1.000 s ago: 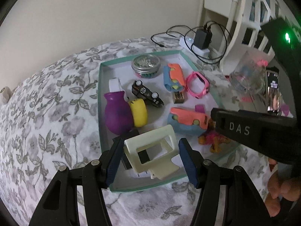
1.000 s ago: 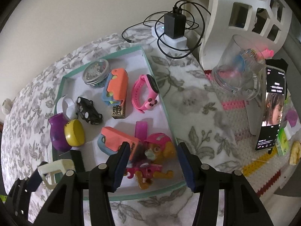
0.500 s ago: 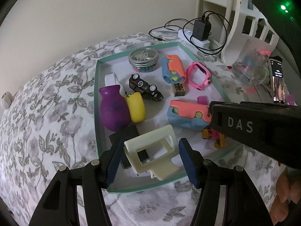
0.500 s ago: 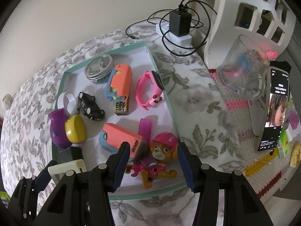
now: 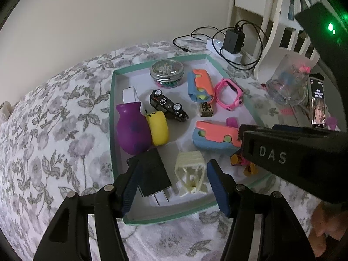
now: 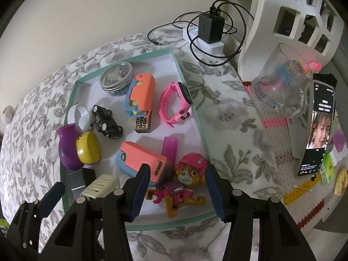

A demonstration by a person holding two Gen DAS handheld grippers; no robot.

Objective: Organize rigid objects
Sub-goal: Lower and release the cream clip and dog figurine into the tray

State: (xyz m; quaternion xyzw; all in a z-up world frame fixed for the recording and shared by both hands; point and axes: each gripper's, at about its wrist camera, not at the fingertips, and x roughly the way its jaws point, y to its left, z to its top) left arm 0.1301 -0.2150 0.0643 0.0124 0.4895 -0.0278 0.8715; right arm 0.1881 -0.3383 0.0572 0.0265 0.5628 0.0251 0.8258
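A teal-rimmed white tray (image 5: 112, 130) (image 6: 191, 100) on a floral cloth holds the toys. A cream plastic frame piece (image 5: 190, 171) (image 6: 100, 184) lies tipped on the tray floor beside a black plug adapter (image 5: 152, 171). My left gripper (image 5: 174, 187) stands open over it, its pads apart from the piece. My right gripper (image 6: 177, 192) is open above a pup figure with a pink helmet (image 6: 182, 182), not pressing it. Its black body (image 5: 293, 152) crosses the left wrist view and hides most of the pup.
The tray also holds a purple vase (image 5: 130, 130), a yellow egg (image 5: 157, 128), a black toy car (image 5: 167, 105), a pin jar (image 5: 166, 72), two orange-blue cases, and a pink watch (image 6: 174, 104). To the right stand a charger with cables (image 6: 211, 30), a glass mug (image 6: 280, 87) and a phone (image 6: 317, 130).
The cream piece was clamped between the left pads; now it lies loose and tipped over on the tray floor. The right gripper stays open over the pup figure.
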